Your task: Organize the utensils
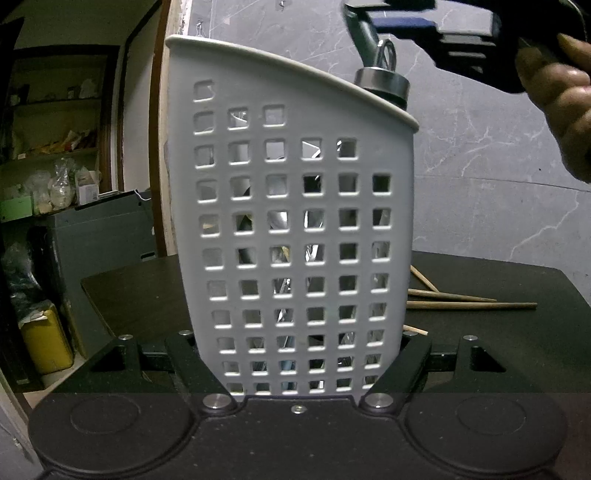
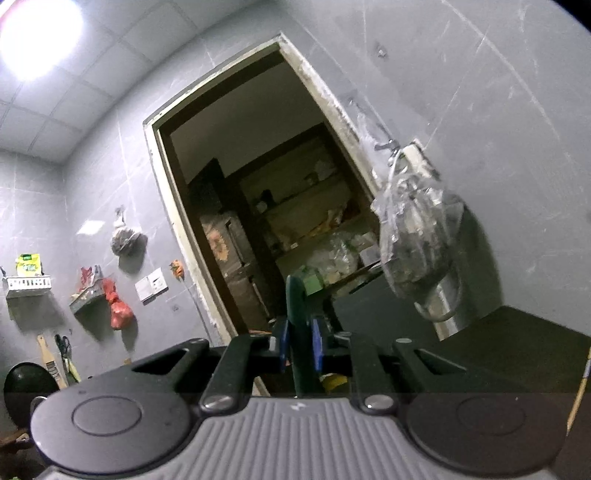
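Nearest the left wrist camera, the left tongs [image 1: 295, 363] are clenched on the base of the tall white plastic utensil holder with square perforations [image 1: 295, 221], one black finger against each lower side. The grip looks meant to steady the holder upright on the dark desk [image 1: 498, 332] while something goes in or comes out at the top. Through the holes, metal cutlery shows dimly inside; what pieces they are is hard to tell.

Just behind the holder on the right, several plain wooden chopsticks [image 1: 469, 304] lie loose on the desk, so by my reading the sorting is not finished.

Higher up, at the holder's sloped rim, a utensil with a dark green handle [image 1: 364, 31] stands in the right tongs [image 1: 373, 22], which a person's hand [image 1: 557, 96] carries from the right. Its round steel collar and ring sit right at the rim, so the tool appears half in, half out; whether it touches the rim I cannot say.

The right wrist view bears this out: the blue pads [image 2: 317, 347] press on the green handle from both sides, so these tongs are grasping it, holding it upright so it can pass the narrow mouth.

Beyond are a grey tiled wall, an open doorway and a hanging plastic bag [image 2: 417, 236].
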